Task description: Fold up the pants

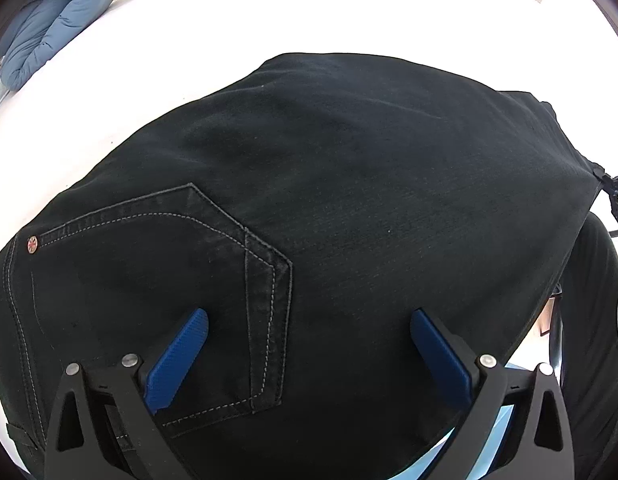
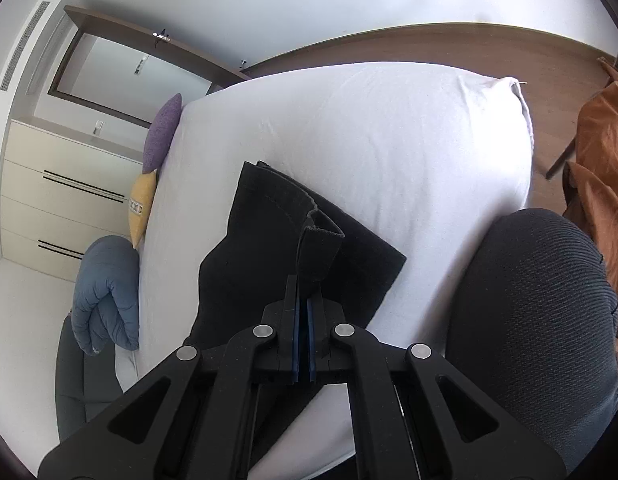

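Note:
Black denim pants (image 1: pixel 349 208) lie on a white bed (image 1: pixel 213 32), with a stitched back pocket (image 1: pixel 157 272) and a copper rivet showing close up. My left gripper (image 1: pixel 309 320) is open just above the seat of the pants, blue pads (image 1: pixel 177 356) spread wide, holding nothing. In the right wrist view the pants (image 2: pixel 253 240) lie folded lengthwise on the bed (image 2: pixel 389 140). My right gripper (image 2: pixel 304 300) is shut on a raised hem end of the pants (image 2: pixel 321 248), lifting it above the rest.
A blue duvet roll (image 2: pixel 105 292), a yellow cushion (image 2: pixel 143 208) and a purple cushion (image 2: pixel 163 136) lie along the bed's left edge. A white drawer unit (image 2: pixel 57 196) stands behind. A dark mesh chair (image 2: pixel 537 320) and orange fabric (image 2: pixel 605 168) are on the right.

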`<state>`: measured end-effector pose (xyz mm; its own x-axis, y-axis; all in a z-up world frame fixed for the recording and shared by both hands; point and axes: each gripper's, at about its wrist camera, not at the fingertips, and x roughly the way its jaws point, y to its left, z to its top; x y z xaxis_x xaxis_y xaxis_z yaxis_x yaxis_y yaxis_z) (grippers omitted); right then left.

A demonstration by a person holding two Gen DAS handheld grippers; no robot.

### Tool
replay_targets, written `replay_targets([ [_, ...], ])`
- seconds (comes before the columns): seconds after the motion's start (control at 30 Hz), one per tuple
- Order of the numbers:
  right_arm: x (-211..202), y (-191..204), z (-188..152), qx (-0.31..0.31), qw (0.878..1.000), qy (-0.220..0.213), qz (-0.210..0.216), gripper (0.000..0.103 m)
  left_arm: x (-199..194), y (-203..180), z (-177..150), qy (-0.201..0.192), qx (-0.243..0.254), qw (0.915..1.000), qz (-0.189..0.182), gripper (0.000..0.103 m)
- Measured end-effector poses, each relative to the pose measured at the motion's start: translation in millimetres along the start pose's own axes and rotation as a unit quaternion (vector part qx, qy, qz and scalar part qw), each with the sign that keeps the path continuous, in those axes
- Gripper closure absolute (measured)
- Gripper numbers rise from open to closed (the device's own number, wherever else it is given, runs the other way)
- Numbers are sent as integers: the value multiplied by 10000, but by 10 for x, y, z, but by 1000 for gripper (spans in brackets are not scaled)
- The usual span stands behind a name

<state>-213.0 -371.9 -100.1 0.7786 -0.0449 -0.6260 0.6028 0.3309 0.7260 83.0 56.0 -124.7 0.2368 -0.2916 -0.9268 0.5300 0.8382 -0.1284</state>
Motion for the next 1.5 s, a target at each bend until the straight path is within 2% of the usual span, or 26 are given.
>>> replay_targets([
  [0.13,185,-113,-15,8,9996,143,-253,102,-3,37,40,-37,23,10000,-40,0],
  [0.23,244,-123,20,65,9992,276,-278,101,1,-17,41,-77,29,10000,-24,0],
  [0.27,250,-79,50,-10,9989,257,-396,96,-5,-9,36,-94,17,10000,-23,0],
  [0.33,72,0,139,-225,9970,-23,-734,87,0,2,3,-125,10,9999,-8,0],
  [0.4,-176,87,261,-416,9896,-577,-1251,86,0,-41,-63,-143,3,9999,11,0],
  [0.43,-273,133,313,-448,9876,-738,-1311,86,10,-72,-69,-149,-8,9999,18,0],
  [0.5,-349,373,373,-828,9901,-723,-879,86,52,-131,-93,-171,-44,9998,37,0],
  [0.57,-211,777,299,-1424,9889,-311,-287,86,48,-198,-127,-199,-68,9998,53,0],
  [0.6,-69,1013,199,-1724,9849,56,117,86,37,-232,-150,-215,-81,9997,66,0],
  [0.67,317,1465,-103,-2186,9664,902,1009,86,54,-258,-153,-212,-104,9997,93,0],
  [0.73,755,1819,-435,-2514,9428,1531,1566,86,62,-277,-157,-198,-122,9997,96,0],
  [0.8,1227,1951,-649,-2501,9322,2013,1674,86,68,-273,-150,-200,-140,9997,83,0],
  [0.87,1673,1857,-732,-1969,9324,2504,1707,86,57,-245,-145,-217,-142,9996,70,0],
  [0.9,1898,1754,-737,-1795,9334,2668,1593,86,53,-238,-154,-230,-144,9996,62,0],
  [0.97,2046,1529,-605,-1741,9512,2380,910,86,57,-236,-176,-257,-139,9996,38,0],
  [1.0,2058,1344,-471,-1459,9596,2217,930,87,54,-217,-182,-271,-141,9995,25,0],
  [1.03,2040,1100,-275,-940,9676,2046,1145,93,38,-181,-195,-291,-149,9995,12,0],
  [1.07,1975,914,-113,-587,9744,1829,1167,102,44,-186,-204,-318,-158,9994,9,0],
  [1.13,1708,526,299,-79,9894,1048,1005,103,48,-166,-210,-350,-159,9993,19,0],
  [1.23,1340,215,748,99,9977,154,648,103,44,-143,-237,-401,-176,9990,34,0],
  [1.3,1065,172,943,233,9989,-378,-120,103,39,-152,-243,-410,-213,9989,57,0],
  [1.33,962,179,953,329,9983,-474,-13,97,36,-163,-245,-417,-234,9988,65,0],
  [1.37,868,229,917,380,9979,-478,191,94,29,-170,-245,-427,-268,9987,68,0],
  [1.4,806,369,801,195,9975,-352,581,94,12,-177,-244,-445,-327,9984,70,0],
  [1.47,811,692,441,-326,9908,241,1291,95,-33,-175,-226,-509,-470,9976,67,1],
  [1.5,871,870,146,-590,9812,760,1674,95,-88,-195,-190,-568,-537,9969,62,3],
])
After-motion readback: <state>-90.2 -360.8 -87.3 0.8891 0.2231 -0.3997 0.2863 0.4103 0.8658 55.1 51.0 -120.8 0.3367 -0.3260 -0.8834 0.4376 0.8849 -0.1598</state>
